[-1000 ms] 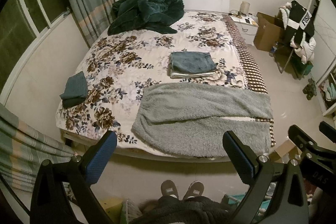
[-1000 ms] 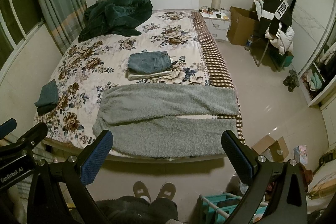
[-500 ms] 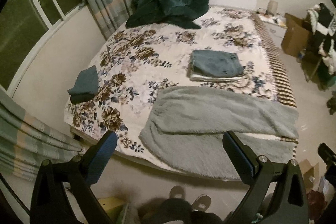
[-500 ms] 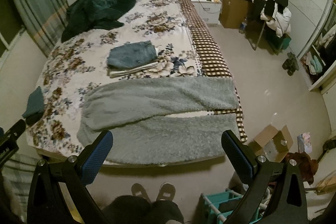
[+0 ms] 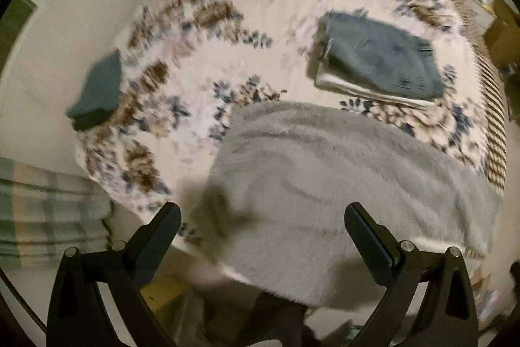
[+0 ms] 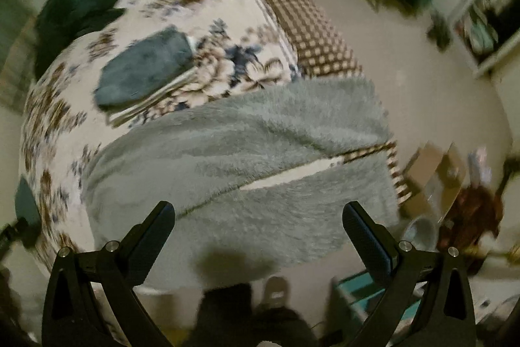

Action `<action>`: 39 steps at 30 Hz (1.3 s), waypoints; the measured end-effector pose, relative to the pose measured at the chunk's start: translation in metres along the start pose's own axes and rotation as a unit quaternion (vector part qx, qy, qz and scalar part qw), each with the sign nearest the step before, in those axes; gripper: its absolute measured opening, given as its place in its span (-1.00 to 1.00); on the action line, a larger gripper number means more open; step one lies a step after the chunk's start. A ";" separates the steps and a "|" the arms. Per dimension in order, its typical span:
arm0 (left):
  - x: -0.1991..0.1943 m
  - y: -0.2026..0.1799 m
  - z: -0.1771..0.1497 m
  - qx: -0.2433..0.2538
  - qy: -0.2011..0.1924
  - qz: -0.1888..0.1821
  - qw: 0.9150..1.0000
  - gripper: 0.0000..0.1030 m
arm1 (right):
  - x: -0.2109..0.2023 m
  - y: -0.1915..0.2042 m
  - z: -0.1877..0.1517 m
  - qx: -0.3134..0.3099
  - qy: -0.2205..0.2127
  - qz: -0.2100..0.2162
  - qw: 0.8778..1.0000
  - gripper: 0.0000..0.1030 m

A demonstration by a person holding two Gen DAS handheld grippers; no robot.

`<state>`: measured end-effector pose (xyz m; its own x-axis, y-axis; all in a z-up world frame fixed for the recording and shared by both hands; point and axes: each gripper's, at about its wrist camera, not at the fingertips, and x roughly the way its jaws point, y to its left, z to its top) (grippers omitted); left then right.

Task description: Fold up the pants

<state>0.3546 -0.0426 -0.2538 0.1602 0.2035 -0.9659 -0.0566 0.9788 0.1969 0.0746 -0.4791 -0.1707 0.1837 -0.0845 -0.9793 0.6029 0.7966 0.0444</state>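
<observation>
Nearest, at the bottom of each frame: left claw [image 5: 262,218] spread wide and holding nothing, right claw [image 6: 259,215] likewise spread and bare. Just beyond, filling centre frame: grey fleece pants [image 6: 260,158] spread flat across the near edge of the bed [image 5: 201,60], legs parted toward the right, no fold made yet. Farther, upper middle: folded stack [image 5: 383,64], seemingly finished. Judged barely begun; every fold on the pants left.

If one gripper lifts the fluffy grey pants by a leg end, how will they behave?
The fluffy grey pants will probably flop and drape: they follow the bed edge limply. The thick pile suggests bulk, so likely a secure pinch. The rest would likely drag over the floral bedspread.
</observation>
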 end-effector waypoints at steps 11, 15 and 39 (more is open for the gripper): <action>0.217 -0.036 0.117 -0.088 0.174 -0.029 0.980 1.00 | 0.250 -0.047 0.123 0.201 0.125 0.005 0.972 1.00; 0.265 -0.043 0.135 -0.134 0.224 -0.055 0.964 1.00 | 0.316 -0.077 0.147 0.286 0.150 0.010 0.946 1.00; 0.174 0.005 0.084 -0.215 0.114 -0.116 0.963 -0.87 | 0.349 -0.061 0.159 0.325 0.110 0.045 0.938 -0.83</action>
<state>0.4650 -0.0008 -0.4067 0.0001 -0.0769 -0.9970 -0.4555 0.8876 -0.0685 0.2252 -0.6525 -0.4839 0.1356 0.1490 -0.9795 0.9519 0.2546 0.1705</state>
